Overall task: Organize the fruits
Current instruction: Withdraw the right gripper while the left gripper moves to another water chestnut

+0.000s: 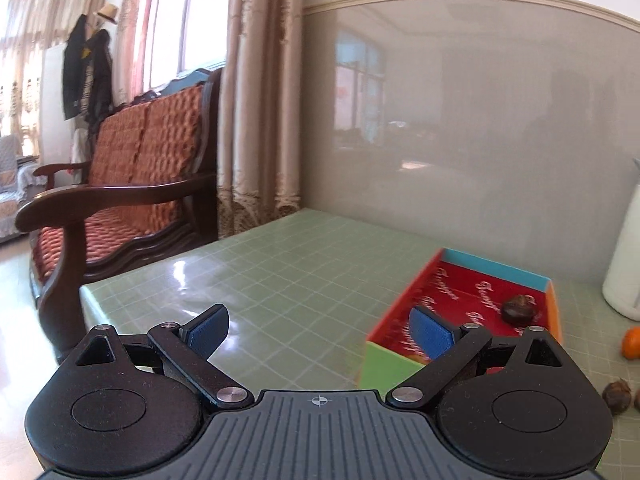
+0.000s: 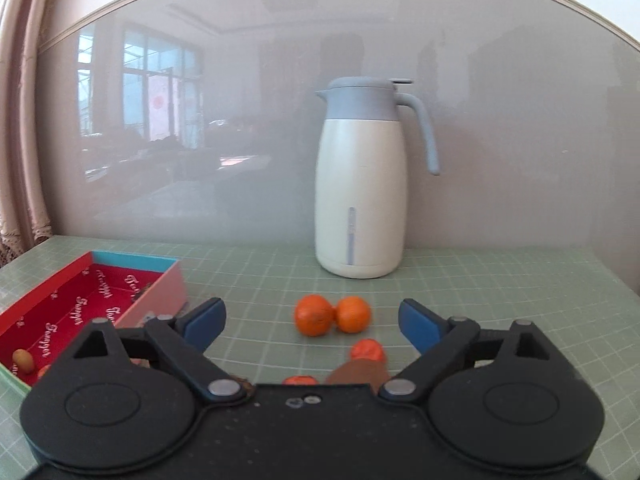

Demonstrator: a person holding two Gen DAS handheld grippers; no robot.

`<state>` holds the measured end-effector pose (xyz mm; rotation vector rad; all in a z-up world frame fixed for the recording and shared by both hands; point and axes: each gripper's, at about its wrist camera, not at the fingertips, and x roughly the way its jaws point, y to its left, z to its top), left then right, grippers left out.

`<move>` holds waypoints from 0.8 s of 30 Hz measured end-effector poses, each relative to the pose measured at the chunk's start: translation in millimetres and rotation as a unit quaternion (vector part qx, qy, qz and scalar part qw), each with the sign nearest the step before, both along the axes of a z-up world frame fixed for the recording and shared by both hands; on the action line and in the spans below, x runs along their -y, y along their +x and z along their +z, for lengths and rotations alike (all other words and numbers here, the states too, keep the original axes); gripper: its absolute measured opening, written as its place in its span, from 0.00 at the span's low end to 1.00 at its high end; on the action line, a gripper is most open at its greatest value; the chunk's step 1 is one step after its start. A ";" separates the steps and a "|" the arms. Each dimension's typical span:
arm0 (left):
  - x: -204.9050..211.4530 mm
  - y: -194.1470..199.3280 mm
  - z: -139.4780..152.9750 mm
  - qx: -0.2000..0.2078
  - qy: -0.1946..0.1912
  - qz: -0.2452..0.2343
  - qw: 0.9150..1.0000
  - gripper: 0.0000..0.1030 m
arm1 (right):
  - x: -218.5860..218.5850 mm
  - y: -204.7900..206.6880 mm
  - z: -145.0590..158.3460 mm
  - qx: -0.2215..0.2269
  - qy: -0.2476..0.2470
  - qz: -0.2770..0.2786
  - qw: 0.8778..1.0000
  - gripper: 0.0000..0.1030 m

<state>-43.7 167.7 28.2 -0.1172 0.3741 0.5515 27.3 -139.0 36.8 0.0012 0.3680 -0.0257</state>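
Note:
A shallow box with a red printed inside (image 1: 472,300) (image 2: 72,304) lies on the green grid mat. One brown chestnut-like fruit (image 1: 519,309) sits in its far right corner. In the right wrist view a small tan fruit (image 2: 23,361) lies at the box's near left end. Two oranges (image 2: 314,315) (image 2: 353,314) touch each other on the mat, with smaller orange-red fruits (image 2: 367,350) (image 2: 300,380) nearer. My left gripper (image 1: 320,332) is open and empty, its right pad over the box's near corner. My right gripper (image 2: 312,322) is open and empty, just before the oranges.
A white and grey-blue thermos jug (image 2: 362,184) stands behind the oranges against the glossy wall panel. An orange (image 1: 632,343) and brown fruits (image 1: 617,397) lie right of the box. A wooden sofa (image 1: 132,184) and curtains stand beyond the table's left edge.

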 end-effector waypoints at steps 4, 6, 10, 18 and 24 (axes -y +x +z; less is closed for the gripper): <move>40.0 17.0 -2.1 -0.013 0.011 -0.081 0.997 0.93 | 33.6 -3.5 1.7 0.003 0.011 -0.048 0.999 0.94; 61.8 23.2 -2.5 -0.012 0.023 -0.120 0.992 0.93 | 49.5 -6.2 2.7 0.006 0.019 -0.071 0.997 0.94; 109.2 34.0 -6.8 -0.020 0.052 -0.197 0.979 0.93 | 79.4 -12.3 2.3 0.009 0.030 -0.107 0.994 0.94; 182.9 65.9 -26.5 -0.066 0.092 -0.298 0.948 0.93 | 127.6 -31.2 -5.2 0.006 0.039 -0.156 0.987 0.94; 206.2 85.9 -38.3 -0.088 0.101 -0.329 0.935 0.92 | 155.1 -42.2 -6.7 0.008 0.052 -0.179 0.982 0.94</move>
